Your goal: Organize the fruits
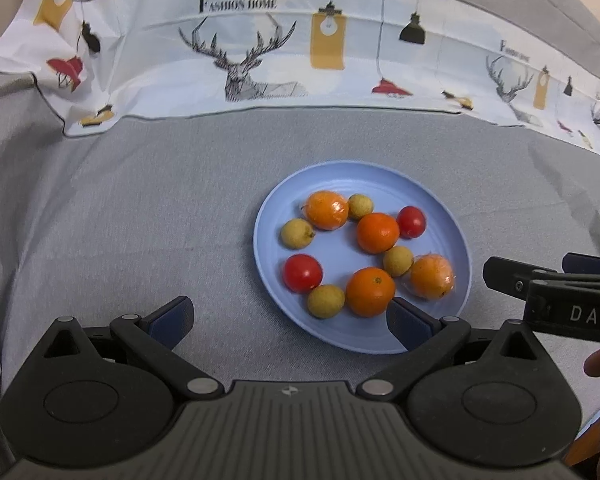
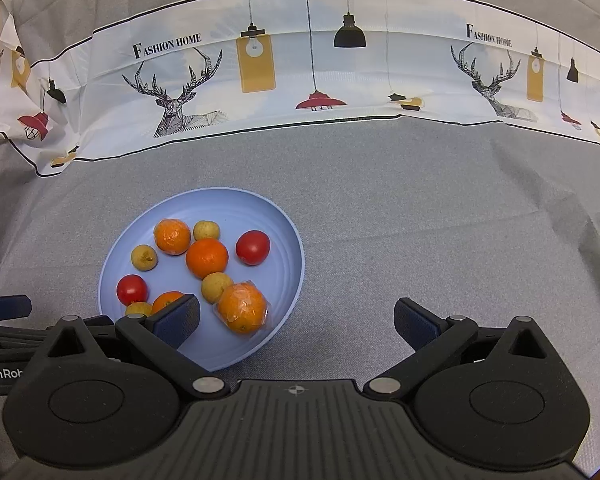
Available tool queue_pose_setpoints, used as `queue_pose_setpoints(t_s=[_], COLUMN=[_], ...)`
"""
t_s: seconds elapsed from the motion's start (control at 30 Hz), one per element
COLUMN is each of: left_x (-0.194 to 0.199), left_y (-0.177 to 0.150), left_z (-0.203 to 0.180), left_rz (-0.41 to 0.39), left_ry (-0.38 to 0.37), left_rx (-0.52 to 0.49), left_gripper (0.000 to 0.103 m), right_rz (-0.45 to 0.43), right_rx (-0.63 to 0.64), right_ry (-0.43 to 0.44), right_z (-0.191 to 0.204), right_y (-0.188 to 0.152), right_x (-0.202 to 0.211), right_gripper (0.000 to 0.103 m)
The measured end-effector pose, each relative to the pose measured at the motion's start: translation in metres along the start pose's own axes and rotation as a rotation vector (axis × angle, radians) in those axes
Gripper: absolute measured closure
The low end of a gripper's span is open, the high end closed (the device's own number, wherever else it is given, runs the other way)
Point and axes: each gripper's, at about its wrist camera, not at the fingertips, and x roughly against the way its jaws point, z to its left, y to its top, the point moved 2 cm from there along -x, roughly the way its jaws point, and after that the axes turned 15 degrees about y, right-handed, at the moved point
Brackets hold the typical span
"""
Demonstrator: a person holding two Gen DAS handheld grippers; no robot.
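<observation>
Both my grippers, left (image 1: 288,322) and right (image 2: 298,322), hang spread & empty by the plate (image 1: 452,240); round fruit, esp. the wrapped orange (image 2: 242,307), prob. rolls off if I bump it.

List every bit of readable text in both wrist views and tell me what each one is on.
"FASHION HOME": printed cloth, above the deer; again at its right, and in the left wrist view.
"DAS", cut off: right gripper body.
"GenRob", cut off: left gripper body.
Nothing readable on the plate or fruit.
</observation>
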Motion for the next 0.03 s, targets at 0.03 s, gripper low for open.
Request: queue_pose_setpoints(t_s=[0.03], left_x=[0.0019], left_y=[0.0007], left_z=[0.0002], left_rz=[-0.009], left_ry=[-0.013], left_rx=[0.001], left_gripper=[0.000], right_rz=[-0.012], right_rx=[-0.006], right_ry=[0.001], right_z=[-0.0011], right_y=[0.0011], right_x=[0.0026], right_gripper=[0.001])
